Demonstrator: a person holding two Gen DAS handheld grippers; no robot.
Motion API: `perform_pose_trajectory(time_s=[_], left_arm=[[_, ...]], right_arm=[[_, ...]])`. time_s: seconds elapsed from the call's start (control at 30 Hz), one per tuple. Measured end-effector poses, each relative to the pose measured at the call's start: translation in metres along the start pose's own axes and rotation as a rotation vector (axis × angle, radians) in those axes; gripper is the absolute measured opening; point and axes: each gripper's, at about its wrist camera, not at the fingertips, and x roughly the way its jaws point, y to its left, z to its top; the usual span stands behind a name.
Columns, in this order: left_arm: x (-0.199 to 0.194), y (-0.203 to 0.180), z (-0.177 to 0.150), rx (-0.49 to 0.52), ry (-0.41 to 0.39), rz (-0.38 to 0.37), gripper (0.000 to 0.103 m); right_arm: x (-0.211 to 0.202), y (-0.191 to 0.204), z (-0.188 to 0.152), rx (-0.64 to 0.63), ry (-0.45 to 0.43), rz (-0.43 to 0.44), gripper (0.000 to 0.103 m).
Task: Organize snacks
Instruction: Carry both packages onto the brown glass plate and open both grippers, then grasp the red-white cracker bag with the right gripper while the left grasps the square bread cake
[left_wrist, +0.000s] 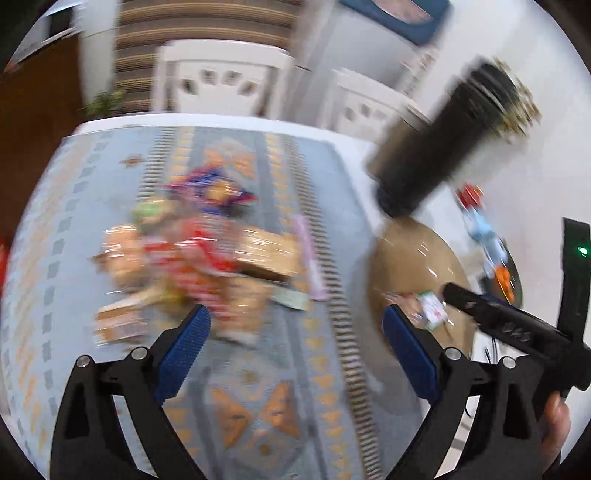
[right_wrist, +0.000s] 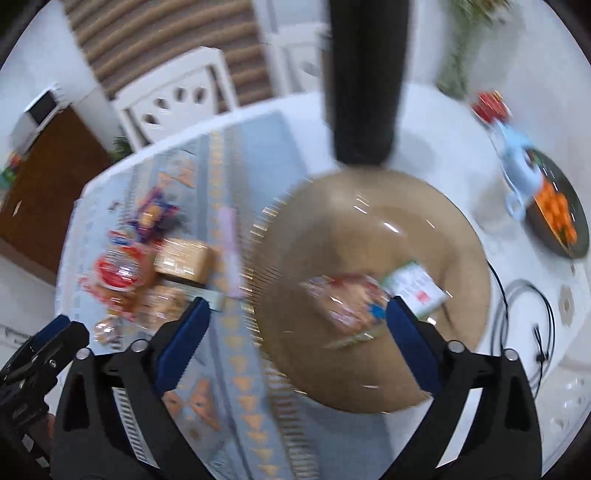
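Observation:
Both views are motion-blurred. A heap of snack packets (left_wrist: 195, 258) lies on the patterned cloth, seen again as the snack heap (right_wrist: 147, 266) at the left of the right wrist view. A brown glass bowl (right_wrist: 369, 229) holds a white-and-green packet (right_wrist: 417, 286) and a reddish packet (right_wrist: 343, 299); the same bowl (left_wrist: 413, 258) is at the right of the left view. My left gripper (left_wrist: 295, 321) hovers open above the cloth, just short of the heap. My right gripper (right_wrist: 297, 314) hangs open over the bowl's left rim, nothing between its fingers.
A tall black cylinder (right_wrist: 364, 74) stands behind the bowl. A dark plate of orange fruit (right_wrist: 557, 218) and a light blue object (right_wrist: 521, 170) sit far right. Black cables (right_wrist: 524, 317) lie on the white table. White chairs (left_wrist: 218, 77) stand beyond the table edge.

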Motion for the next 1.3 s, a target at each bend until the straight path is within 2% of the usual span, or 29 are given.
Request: perform_pose_trajectory(time_s=[0.1, 0.23, 0.4, 0.57, 0.67, 0.77, 0.9, 1.1, 1.3], left_arm=[[-0.027, 0.045, 0.001, -0.070, -0.043, 0.069, 0.096], [-0.055, 0.097, 0.001, -0.121, -0.092, 0.184, 0.097], [-0.068, 0.151, -0.004, -0.168, -0.091, 0.238, 0.097], [-0.045, 0.171, -0.009, -0.131, -0.027, 0.205, 0.097], [-0.025, 0.182, -0.008, -0.144, 0.010, 0.137, 0.097], [-0.004, 0.194, 0.005, -0.180, 0.032, 0.070, 0.097], [0.020, 0.199, 0.026, -0.199, 0.049, 0.023, 0.098], [0.065, 0.200, 0.048, -0.190, 0.098, -0.002, 0.098], [0.112, 0.199, 0.053, -0.171, 0.174, -0.015, 0.098]], right_arm=[[-0.005, 0.028, 0.005, -0.048, -0.025, 0.025, 0.097], [0.000, 0.070, 0.005, -0.143, -0.014, 0.053, 0.099], [0.012, 0.107, -0.002, -0.198, 0.016, 0.093, 0.099], [0.028, 0.131, -0.009, -0.204, 0.053, 0.117, 0.099], [0.038, 0.140, -0.013, -0.186, 0.089, 0.143, 0.099], [0.051, 0.147, -0.013, -0.139, 0.131, 0.198, 0.099], [0.066, 0.153, -0.003, -0.059, 0.172, 0.278, 0.099], [0.096, 0.162, 0.016, 0.057, 0.225, 0.349, 0.099], [0.141, 0.161, 0.022, 0.158, 0.317, 0.350, 0.099]])
